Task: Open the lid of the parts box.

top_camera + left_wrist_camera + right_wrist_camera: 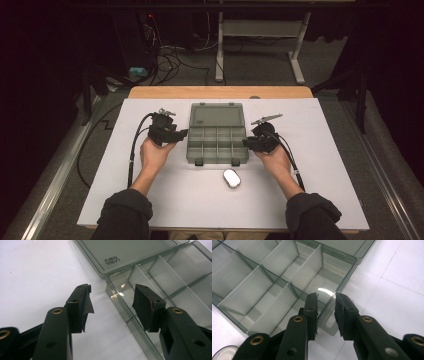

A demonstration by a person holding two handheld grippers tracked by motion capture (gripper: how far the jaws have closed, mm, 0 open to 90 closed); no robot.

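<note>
With its lid laid back flat, the compartment box lies mid-counter; the right tongs straddle its right wall, steadying it, while the left tongs stand wide, unloaded, beside its left wall.

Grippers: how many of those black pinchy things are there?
2. The left gripper is at the left side of the clear organizer box. The right gripper is at the box's right side.

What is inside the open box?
The box holds empty compartments split by clear dividers. The right gripper covers part of one corner compartment; nothing else shows inside.
</note>
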